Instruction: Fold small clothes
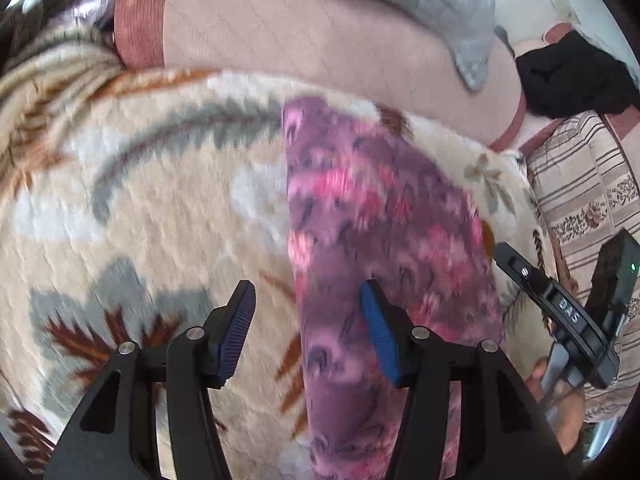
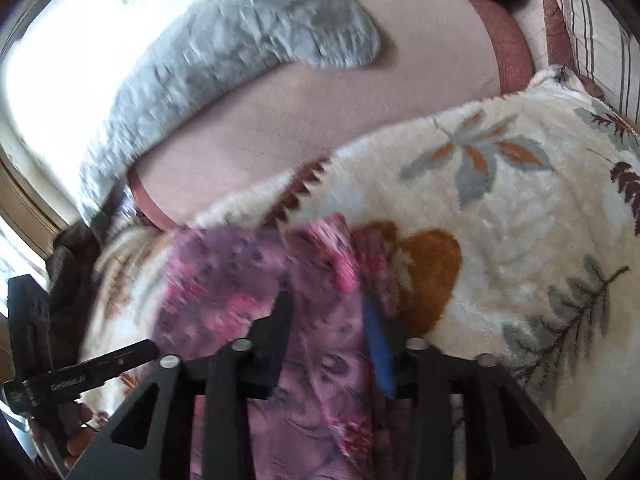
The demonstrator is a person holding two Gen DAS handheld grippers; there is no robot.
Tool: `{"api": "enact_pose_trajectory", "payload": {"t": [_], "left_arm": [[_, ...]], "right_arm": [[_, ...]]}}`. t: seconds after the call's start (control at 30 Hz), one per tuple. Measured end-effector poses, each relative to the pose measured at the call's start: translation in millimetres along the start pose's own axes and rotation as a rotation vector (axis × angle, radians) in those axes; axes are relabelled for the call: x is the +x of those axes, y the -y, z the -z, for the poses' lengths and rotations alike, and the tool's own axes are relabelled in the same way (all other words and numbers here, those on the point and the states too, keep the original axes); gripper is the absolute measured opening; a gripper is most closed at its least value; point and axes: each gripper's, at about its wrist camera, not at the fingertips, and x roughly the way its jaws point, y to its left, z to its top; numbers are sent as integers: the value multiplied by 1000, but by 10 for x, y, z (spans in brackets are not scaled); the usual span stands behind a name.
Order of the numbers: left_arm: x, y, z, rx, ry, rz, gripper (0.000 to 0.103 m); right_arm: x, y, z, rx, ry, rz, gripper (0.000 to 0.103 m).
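Right wrist view blurred the purple garment (image 2: 256,300) between the right gripper's (image 2: 328,320) jaws, grip unclear; left gripper (image 1: 308,312), angled downward, gaped empty.

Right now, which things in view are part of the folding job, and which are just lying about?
Part of the job:
- purple floral garment
- left gripper, jaws open
- right gripper, garment between its jaws

Just lying about:
- cream leaf-print blanket under the garment
- grey pillow
- black cloth
- striped cushion
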Motion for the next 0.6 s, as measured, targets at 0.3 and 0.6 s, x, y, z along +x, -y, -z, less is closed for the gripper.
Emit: {"api": "enact_pose_trajectory", "payload": {"t": [0.3,0.6], "left_arm": [[-58,-178,77,-110,-36,65,59],[-65,97,56,-65,-26,83,59]], "right_arm": [[-76,386,154,165,-28,5,52],[-106,80,-41,63,58,-68,52]]}}
